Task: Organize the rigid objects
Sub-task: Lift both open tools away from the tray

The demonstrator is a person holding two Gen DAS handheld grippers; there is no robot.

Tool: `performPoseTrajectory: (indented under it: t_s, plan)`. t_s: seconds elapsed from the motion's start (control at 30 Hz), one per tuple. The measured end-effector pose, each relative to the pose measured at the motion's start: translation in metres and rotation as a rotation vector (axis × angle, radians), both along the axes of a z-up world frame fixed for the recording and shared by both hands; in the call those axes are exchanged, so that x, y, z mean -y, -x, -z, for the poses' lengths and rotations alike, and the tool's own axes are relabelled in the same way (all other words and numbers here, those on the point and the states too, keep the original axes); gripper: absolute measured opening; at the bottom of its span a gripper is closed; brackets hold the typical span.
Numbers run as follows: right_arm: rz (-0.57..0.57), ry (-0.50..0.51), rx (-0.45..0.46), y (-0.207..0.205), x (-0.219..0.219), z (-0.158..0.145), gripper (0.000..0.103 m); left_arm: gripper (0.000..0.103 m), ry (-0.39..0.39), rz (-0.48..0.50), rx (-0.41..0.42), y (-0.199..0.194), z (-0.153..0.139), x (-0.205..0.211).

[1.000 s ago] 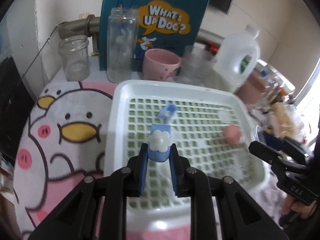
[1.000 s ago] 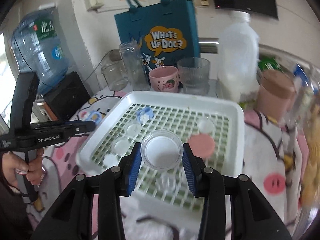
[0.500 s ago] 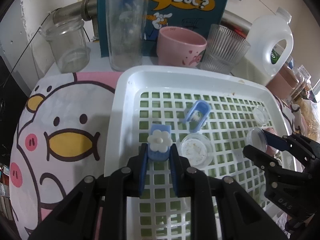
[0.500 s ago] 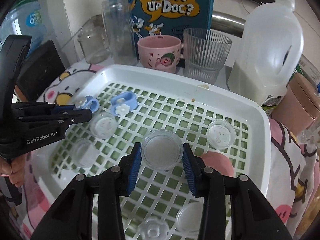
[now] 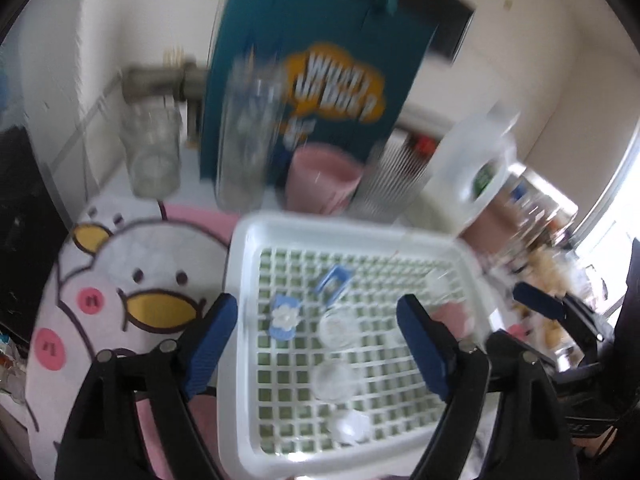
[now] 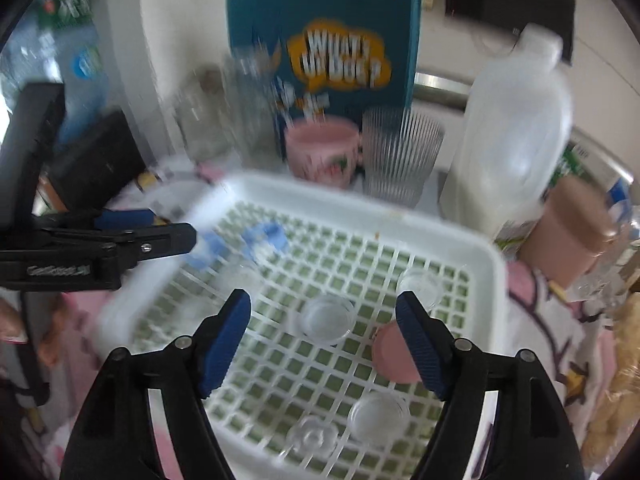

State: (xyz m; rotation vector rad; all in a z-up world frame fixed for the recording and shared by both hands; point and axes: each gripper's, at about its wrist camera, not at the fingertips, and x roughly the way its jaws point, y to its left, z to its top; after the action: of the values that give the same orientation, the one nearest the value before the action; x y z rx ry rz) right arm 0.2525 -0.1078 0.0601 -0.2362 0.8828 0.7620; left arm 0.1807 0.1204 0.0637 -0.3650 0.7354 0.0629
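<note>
A white tray (image 5: 240, 320) with a green grid floor holds small items. In the left wrist view a blue clip with a white flower (image 5: 285, 317) lies in it, a second blue clip (image 5: 333, 280) behind it, and several clear lids (image 5: 338, 328). My left gripper (image 5: 316, 344) is open and empty above the tray's near left. In the right wrist view the tray (image 6: 400, 220) holds a clear round lid (image 6: 327, 319), a pink lid (image 6: 394, 354) and more clear lids (image 6: 378, 414). My right gripper (image 6: 324, 342) is open and empty above them. Both views are motion-blurred.
Behind the tray stand a teal "What's Up Doc?" bag (image 5: 320, 92), two glass jars (image 5: 152, 152), a pink cup (image 6: 322, 152), a ribbed glass (image 6: 400, 152) and a white jug (image 6: 512, 132). A brown cup (image 6: 572, 232) sits right. A cartoon cloth (image 5: 120, 300) covers the table.
Both grippers have opened and pulled back up. The flower clip has left the left gripper and the clear round lid has left the right gripper; both now lie in the tray.
</note>
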Motion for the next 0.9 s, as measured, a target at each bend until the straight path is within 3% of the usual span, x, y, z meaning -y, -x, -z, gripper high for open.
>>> performPoseTrajectory:
  t_s: [0.13, 0.2, 0.33, 0.5, 0.6, 0.8, 0.9]
  plan:
    - [0.026, -0.133, 0.115, 0.038, 0.036, -0.057, 0.096, 0.102, -0.051, -0.040, 0.159, 0.049, -0.046, 0.014]
    - [0.057, -0.180, 0.186, 0.061, 0.052, -0.079, 0.102, 0.103, -0.074, -0.067, 0.228, 0.078, -0.060, 0.025]
    - [0.069, -0.258, 0.242, 0.102, 0.080, -0.100, 0.103, 0.103, -0.054, -0.094, 0.261, 0.117, -0.064, 0.039]
    - [0.099, -0.288, 0.189, 0.135, 0.099, -0.079, 0.103, 0.103, 0.002, -0.127, 0.252, 0.154, -0.030, 0.054]
    - [0.131, -0.263, 0.140, 0.146, 0.106, -0.058, 0.103, 0.103, 0.003, -0.092, 0.221, 0.166, -0.009, 0.065]
    - [0.152, -0.191, 0.059, 0.159, 0.103, -0.016, 0.103, 0.103, -0.222, -0.029, 0.114, 0.168, 0.038, 0.097]
    - [0.151, -0.142, 0.046, 0.161, 0.096, 0.000, 0.103, 0.103, -0.291, -0.001, 0.063, 0.165, 0.057, 0.104]
